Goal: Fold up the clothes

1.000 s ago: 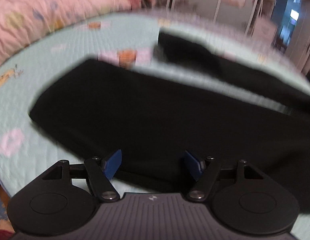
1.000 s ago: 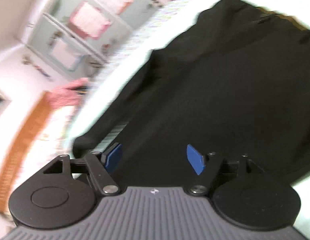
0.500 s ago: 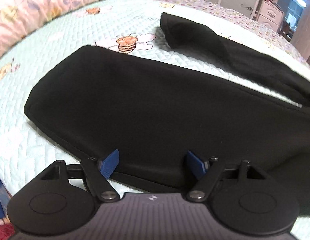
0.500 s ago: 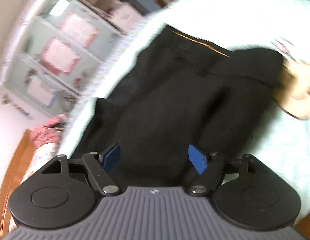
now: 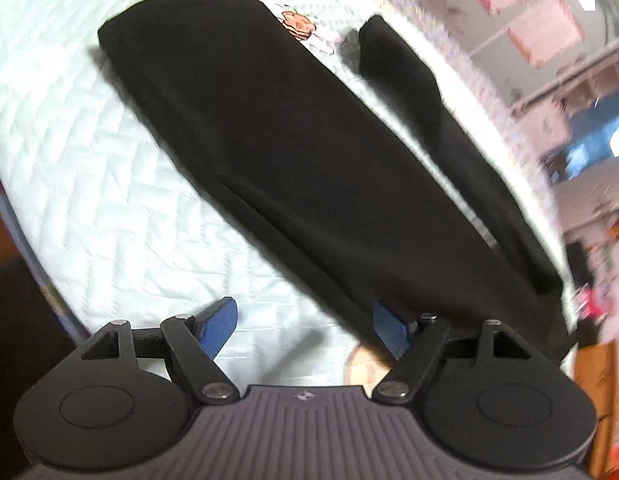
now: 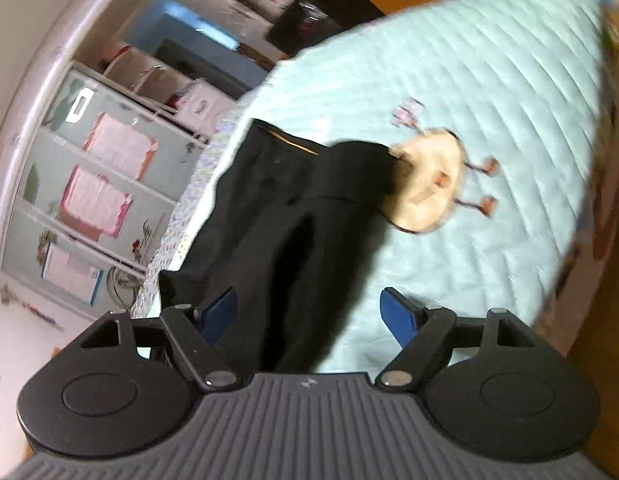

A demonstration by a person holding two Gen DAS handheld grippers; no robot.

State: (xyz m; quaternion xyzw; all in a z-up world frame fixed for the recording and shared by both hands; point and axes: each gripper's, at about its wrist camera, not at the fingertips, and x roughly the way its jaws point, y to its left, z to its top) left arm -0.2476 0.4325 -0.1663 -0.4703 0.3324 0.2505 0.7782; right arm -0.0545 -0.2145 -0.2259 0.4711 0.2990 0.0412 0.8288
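My right gripper has just been spreading its blue pads; the black fabric garment on the pale-green quilted bedspread lies between them, unpinched.

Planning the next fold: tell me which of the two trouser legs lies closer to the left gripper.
The wide trouser leg: its edge runs down beside the left gripper; the narrow leg lies beyond it.

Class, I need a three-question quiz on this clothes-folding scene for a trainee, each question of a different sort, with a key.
1. True or false: the left claw grips the black garment.
2. The garment lies on: A) a wooden table B) a quilt C) a chair.
3. Fill in: the right claw is ____, nothing pressed between its pads.

Key: 1 false; 2 B; 3 open.
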